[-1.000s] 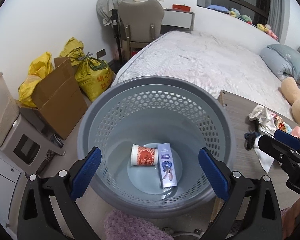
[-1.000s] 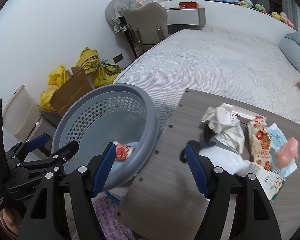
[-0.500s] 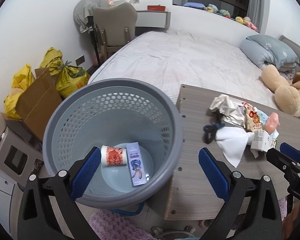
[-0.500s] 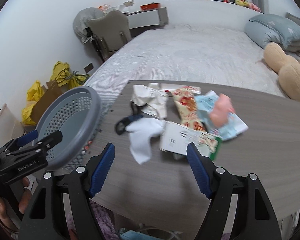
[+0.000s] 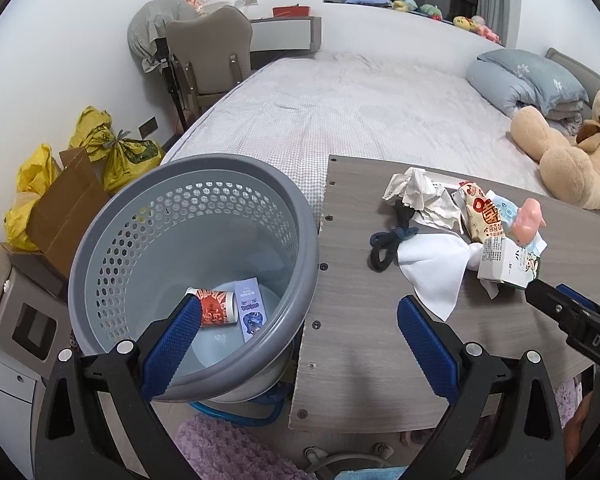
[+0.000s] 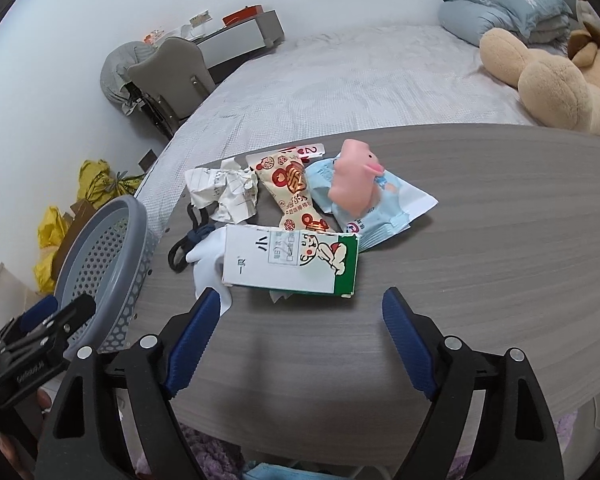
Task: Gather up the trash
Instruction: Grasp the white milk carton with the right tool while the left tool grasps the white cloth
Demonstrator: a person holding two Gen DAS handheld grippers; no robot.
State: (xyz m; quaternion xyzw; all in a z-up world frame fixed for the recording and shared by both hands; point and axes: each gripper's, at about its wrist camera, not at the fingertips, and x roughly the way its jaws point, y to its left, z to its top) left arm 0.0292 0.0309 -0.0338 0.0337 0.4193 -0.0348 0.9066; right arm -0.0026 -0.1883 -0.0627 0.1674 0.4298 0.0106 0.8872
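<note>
A grey perforated trash basket stands left of the wooden table and holds a red-printed cup and a small blue box. On the table lie a white and green carton, crumpled paper, a red-printed snack wrapper, a blue packet, a pink toy pig, a white cloth and a dark cord. My left gripper is open over the basket's right rim. My right gripper is open and empty just in front of the carton.
A bed lies behind the table with a teddy bear and a grey pillow. A chair, yellow bags and a cardboard box stand by the left wall. A purple rug lies below.
Both grippers have swung right, from the basket towards the table. The right gripper now faces the carton closely. The left gripper has moved off the basket's middle to its right rim.
</note>
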